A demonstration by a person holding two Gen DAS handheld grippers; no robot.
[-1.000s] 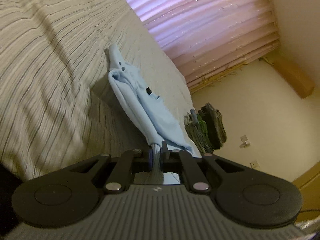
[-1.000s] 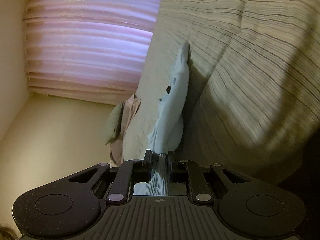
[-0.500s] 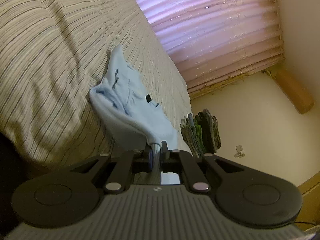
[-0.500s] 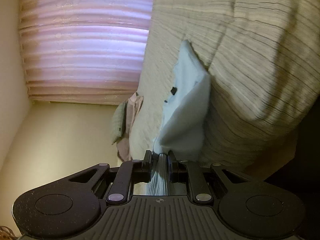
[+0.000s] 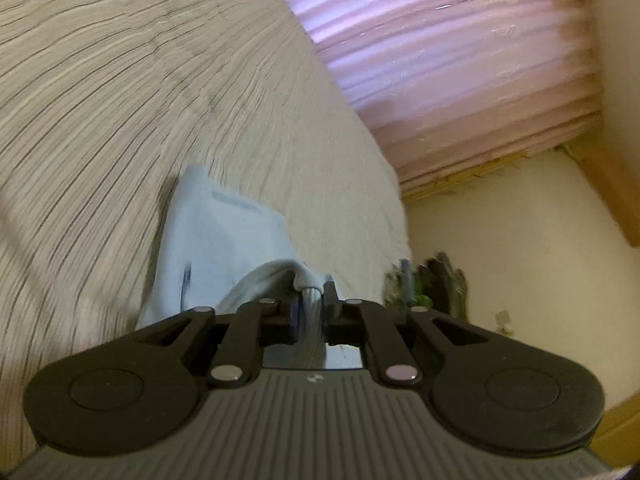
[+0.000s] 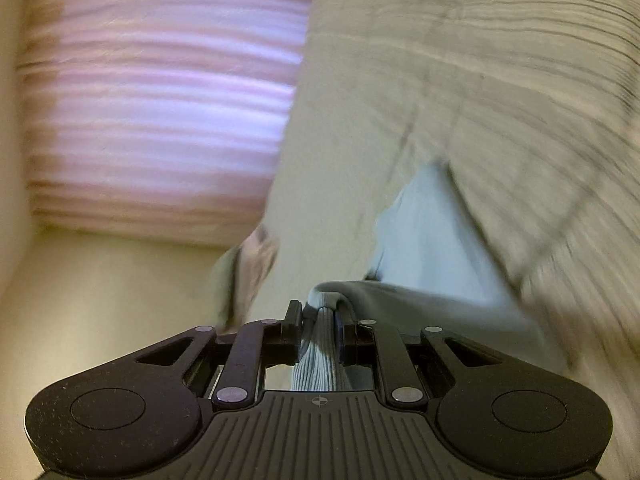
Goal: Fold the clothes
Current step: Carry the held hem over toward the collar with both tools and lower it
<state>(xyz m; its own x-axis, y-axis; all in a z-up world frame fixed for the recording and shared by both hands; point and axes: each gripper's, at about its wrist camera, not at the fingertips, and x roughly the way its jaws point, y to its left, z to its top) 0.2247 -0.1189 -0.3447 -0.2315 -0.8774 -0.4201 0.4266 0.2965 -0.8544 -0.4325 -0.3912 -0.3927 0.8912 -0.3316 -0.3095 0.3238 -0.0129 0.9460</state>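
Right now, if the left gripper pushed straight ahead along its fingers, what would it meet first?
Likely the light blue garment it holds, which lies ahead on the striped bedspread; depth is blurred.

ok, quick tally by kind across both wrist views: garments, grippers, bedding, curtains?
Light blue garment: 1, an edge in each gripper
Grippers: 2, left gripper and right gripper
Striped bedspread: 1
Pink curtain: 1
Heap of clothes off the bed edge: 1, too blurred to count pieces
Total: 6

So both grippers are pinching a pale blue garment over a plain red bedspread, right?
Not quite. Both wrist views show the bedspread is beige with thin dark stripes, not plain red. The left gripper and right gripper do pinch the pale blue garment.
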